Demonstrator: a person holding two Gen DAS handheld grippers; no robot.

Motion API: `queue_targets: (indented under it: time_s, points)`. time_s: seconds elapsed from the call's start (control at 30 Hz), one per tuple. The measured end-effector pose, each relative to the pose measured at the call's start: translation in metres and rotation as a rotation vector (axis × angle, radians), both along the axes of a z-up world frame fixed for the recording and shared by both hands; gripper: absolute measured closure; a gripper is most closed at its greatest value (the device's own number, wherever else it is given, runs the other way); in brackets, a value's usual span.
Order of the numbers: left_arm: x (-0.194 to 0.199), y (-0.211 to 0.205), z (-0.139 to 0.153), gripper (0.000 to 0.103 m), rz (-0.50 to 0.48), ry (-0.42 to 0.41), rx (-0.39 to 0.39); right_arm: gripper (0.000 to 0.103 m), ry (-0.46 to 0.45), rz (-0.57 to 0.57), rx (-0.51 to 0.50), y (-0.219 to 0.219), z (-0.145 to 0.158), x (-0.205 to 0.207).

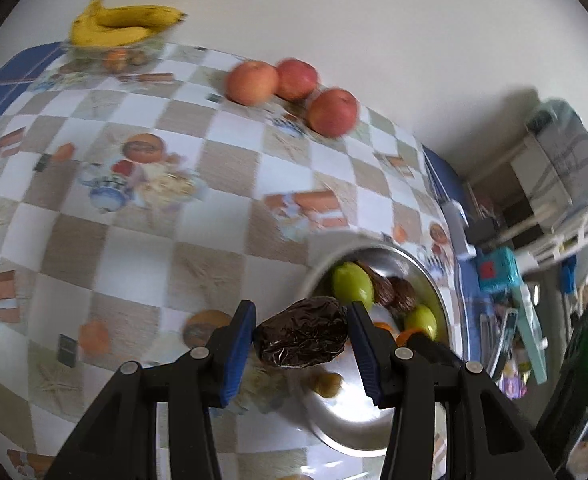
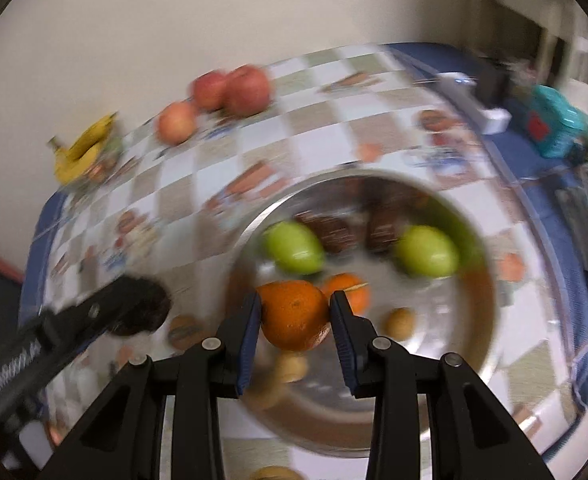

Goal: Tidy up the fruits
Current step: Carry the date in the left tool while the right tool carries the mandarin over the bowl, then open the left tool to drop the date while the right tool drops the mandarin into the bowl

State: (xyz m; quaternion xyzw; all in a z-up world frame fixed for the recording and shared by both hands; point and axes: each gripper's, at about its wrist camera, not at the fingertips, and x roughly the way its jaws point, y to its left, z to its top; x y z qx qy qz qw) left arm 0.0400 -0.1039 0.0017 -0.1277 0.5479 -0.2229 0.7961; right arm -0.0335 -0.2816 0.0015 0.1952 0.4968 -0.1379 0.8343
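A checkered tablecloth (image 1: pixel 142 216) covers the table, with a steel bowl (image 2: pixel 446 364) on it holding green fruits (image 2: pixel 294 252) and dark ones. Three apples (image 1: pixel 286 88) and bananas (image 1: pixel 122 24) lie along the far edge. The right gripper (image 2: pixel 296 312) clamps an orange (image 2: pixel 294 314) over the bowl; the left gripper (image 1: pixel 300 334) clamps a wrinkled dark fruit (image 1: pixel 302 334) beside the bowl's rim.

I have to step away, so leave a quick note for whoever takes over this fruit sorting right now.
Left gripper: shut on a dark wrinkled fruit, beside the metal bowl.
Right gripper: shut on an orange, over the bowl.
In the bowl: two green fruits, two dark fruits, another orange, small brown ones.
Done: three apples grouped, bananas at the far edge.
Left: place both held fruits, then empty the bowl.
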Motion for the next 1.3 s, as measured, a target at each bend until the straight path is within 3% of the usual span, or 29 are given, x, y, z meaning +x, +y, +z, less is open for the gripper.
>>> queue_targets:
  time_s: [0.33, 0.97, 1.17, 1.3]
  points:
    - [-0.020, -0.046, -0.013, 0.053, -0.142, 0.023, 0.035, 0.066, 0.012, -0.135, -0.007, -0.042, -0.004, -0.023]
    - [-0.014, -0.048, -0.042, 0.053, -0.148, 0.063, 0.085, 0.066, 0.113, -0.077, 0.026, -0.030, -0.028, -0.020]
    - [-0.013, -0.048, -0.043, 0.053, -0.136, 0.059, 0.072, 0.066, 0.152, -0.062, 0.029, -0.028, -0.039, -0.017]
    - [-0.014, -0.051, -0.050, 0.053, -0.151, 0.113, 0.025, 0.066, 0.173, -0.045, 0.061, -0.026, -0.049, -0.014]
